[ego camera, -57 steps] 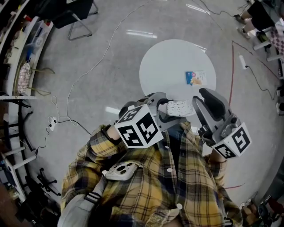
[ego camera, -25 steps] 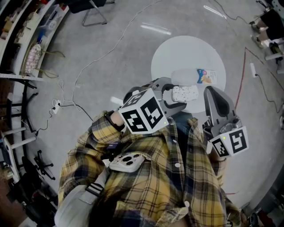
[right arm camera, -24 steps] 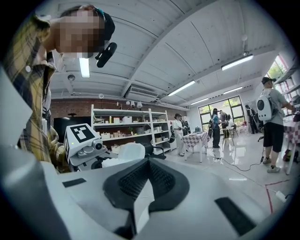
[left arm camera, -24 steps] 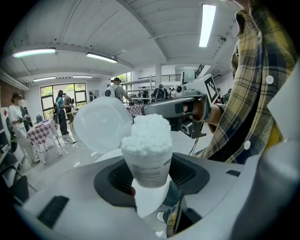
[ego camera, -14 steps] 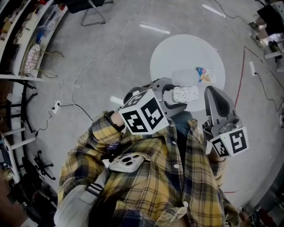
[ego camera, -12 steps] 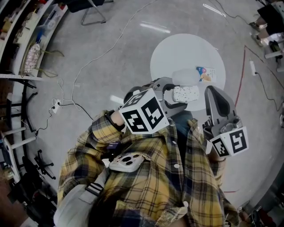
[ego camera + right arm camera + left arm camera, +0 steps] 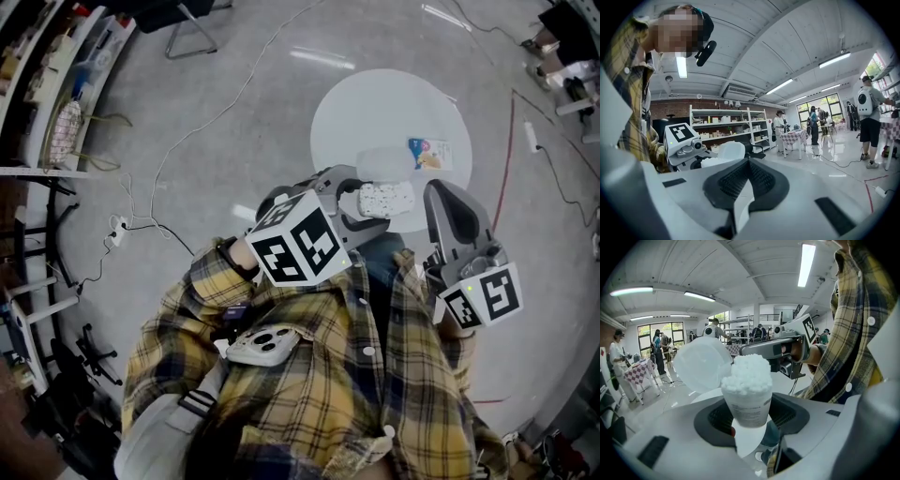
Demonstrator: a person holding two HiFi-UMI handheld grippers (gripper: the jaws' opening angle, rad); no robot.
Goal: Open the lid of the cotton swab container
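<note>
My left gripper (image 7: 373, 202) is shut on the cotton swab container (image 7: 386, 200), a small speckled tub held sideways in front of my chest. In the left gripper view the container (image 7: 748, 401) stands between the jaws, packed with white swab heads. Its translucent lid (image 7: 701, 363) hangs open, tilted back to the left. The lid (image 7: 384, 164) also shows just above the tub in the head view. My right gripper (image 7: 441, 195) is to the right of the container, apart from it, shut with nothing in it. Its closed jaws (image 7: 747, 180) fill the low part of the right gripper view.
A round white table (image 7: 375, 103) stands on the grey floor beyond my hands, with a small colourful card (image 7: 427, 151) on it. Cables run across the floor (image 7: 187, 141). Shelves (image 7: 47, 84) line the left side. People stand in the hall (image 7: 874, 122).
In the oldest frame the lid was down and my right gripper was close beside the tub. Now the lid stands open and the right gripper sits off to the right.
</note>
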